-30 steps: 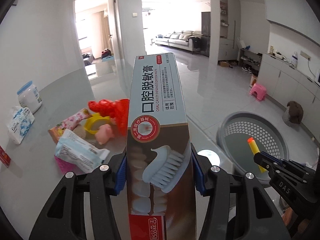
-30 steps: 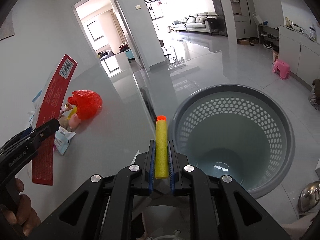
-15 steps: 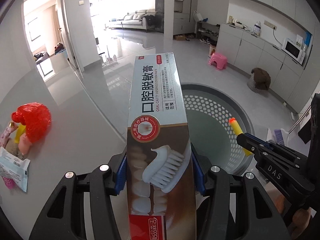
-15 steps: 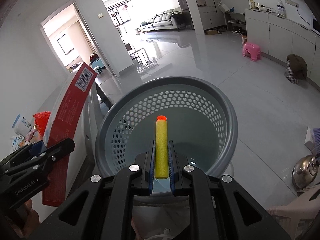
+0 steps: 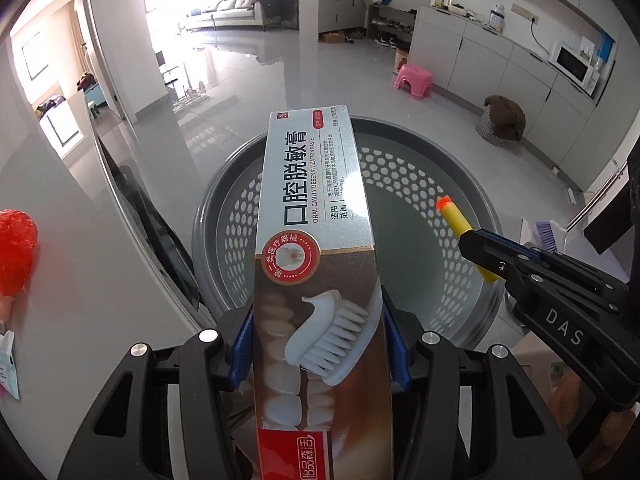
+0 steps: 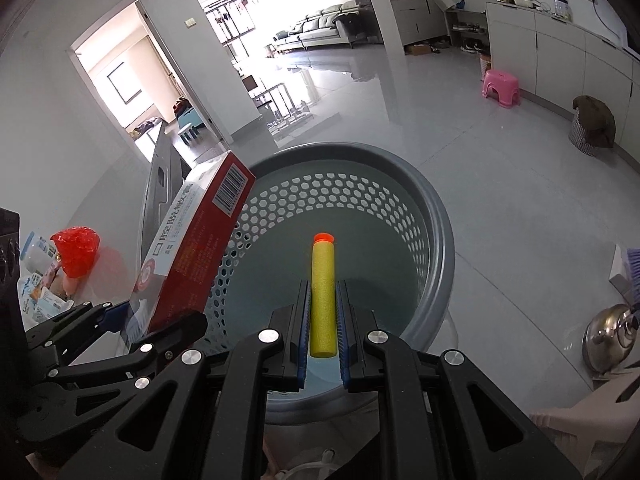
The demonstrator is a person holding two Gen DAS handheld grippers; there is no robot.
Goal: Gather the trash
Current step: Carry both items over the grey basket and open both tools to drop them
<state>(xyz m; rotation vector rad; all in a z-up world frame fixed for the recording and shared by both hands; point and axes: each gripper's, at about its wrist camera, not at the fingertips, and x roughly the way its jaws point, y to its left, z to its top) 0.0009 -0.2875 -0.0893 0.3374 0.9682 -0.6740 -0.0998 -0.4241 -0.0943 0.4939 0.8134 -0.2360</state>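
Observation:
My left gripper [image 5: 318, 344] is shut on a long toothpaste box [image 5: 316, 240] and holds it over the grey perforated basket [image 5: 224, 216]. The box's far end reaches over the basket's mouth. My right gripper [image 6: 322, 324] is shut on a yellow foam dart with an orange tip [image 6: 322, 280], also held above the basket [image 6: 436, 240]. The dart [image 5: 460, 224] and the right gripper show at the right in the left wrist view. The box [image 6: 192, 256] and the left gripper show at the left in the right wrist view.
The grey table [image 5: 80, 280] lies to the left with a red net ball [image 5: 14, 252] and packets [image 6: 44, 300] on it. On the floor are a pink stool [image 5: 414, 80], a covered bin [image 5: 500, 120], a metal kettle [image 6: 612, 336] and a brush [image 5: 548, 232].
Both grippers have swung right from the table to above the basket, still holding the box and the dart. The table's trash pile has slid out to the left edge.

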